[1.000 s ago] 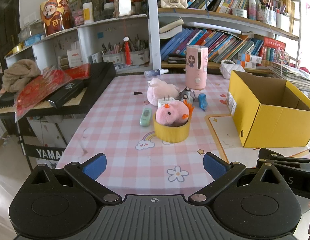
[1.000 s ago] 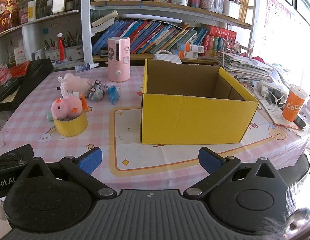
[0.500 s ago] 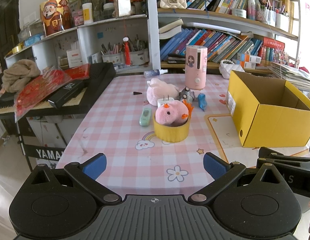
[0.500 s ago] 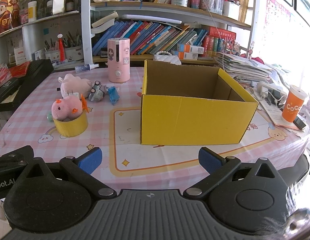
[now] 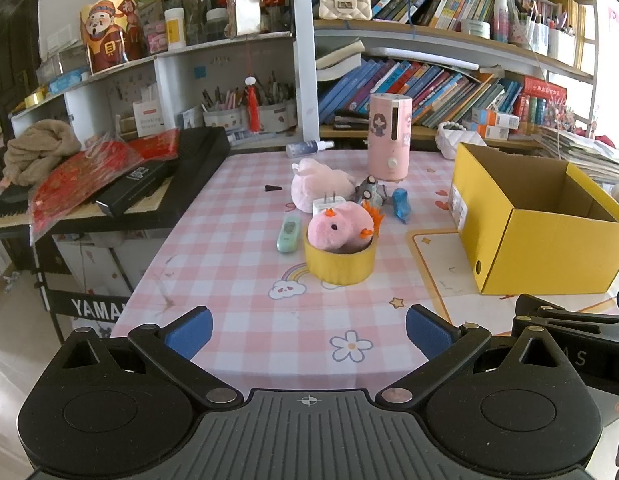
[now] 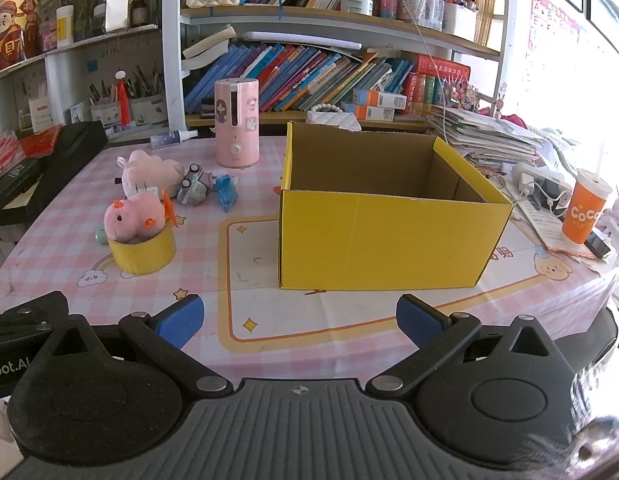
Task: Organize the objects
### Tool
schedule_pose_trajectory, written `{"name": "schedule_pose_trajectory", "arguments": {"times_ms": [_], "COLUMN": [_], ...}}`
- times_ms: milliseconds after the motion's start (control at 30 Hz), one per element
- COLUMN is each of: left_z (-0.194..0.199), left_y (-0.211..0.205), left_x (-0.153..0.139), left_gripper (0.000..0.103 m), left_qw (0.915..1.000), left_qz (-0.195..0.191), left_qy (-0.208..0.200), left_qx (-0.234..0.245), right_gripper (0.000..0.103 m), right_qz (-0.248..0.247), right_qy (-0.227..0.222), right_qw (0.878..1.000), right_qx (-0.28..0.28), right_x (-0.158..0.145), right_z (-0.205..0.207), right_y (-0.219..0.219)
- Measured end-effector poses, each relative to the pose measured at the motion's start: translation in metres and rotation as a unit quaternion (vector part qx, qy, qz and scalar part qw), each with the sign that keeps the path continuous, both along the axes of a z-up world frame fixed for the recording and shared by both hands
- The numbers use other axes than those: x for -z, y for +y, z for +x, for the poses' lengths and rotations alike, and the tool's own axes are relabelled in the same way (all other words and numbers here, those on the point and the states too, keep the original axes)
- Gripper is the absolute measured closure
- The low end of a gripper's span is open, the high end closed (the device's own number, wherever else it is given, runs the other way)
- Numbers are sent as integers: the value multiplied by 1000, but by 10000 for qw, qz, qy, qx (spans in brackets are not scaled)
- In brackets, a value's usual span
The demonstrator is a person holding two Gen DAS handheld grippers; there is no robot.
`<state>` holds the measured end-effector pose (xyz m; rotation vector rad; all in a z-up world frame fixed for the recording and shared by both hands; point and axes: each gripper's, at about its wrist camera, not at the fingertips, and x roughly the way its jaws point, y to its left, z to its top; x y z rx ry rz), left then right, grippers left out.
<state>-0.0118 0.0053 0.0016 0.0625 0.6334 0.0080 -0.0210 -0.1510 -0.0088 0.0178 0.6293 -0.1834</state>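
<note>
No change vs earlier: left gripper (image 5: 308, 327), right gripper (image 6: 297, 318) fingers spread, empty.

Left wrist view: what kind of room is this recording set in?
Probably a home study or child's room: crammed bookshelves, a Yamaha keyboard, and plush toys on a pink checked tablecloth.

Bright daylight — glare at right, fisheye-curved edges, sharp focus.
</note>
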Motion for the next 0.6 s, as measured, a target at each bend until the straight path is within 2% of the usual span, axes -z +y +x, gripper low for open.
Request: {"name": "schedule_pose_trajectory", "arguments": {"times_ms": [600], "left_z": [-1], "left_y": [-6], "left_x": [-1], "left_gripper": [0], "left_qw": [10000], "left_qz": [-17], "left_qy": [30], "left_qx": [18], "right_gripper": [0], "right_qz": [-3], "right_qy": [17], "right_qw": [10000], "right_qx": [1], "right_x": [0], "right_z": [0], "right_y": [0]}}
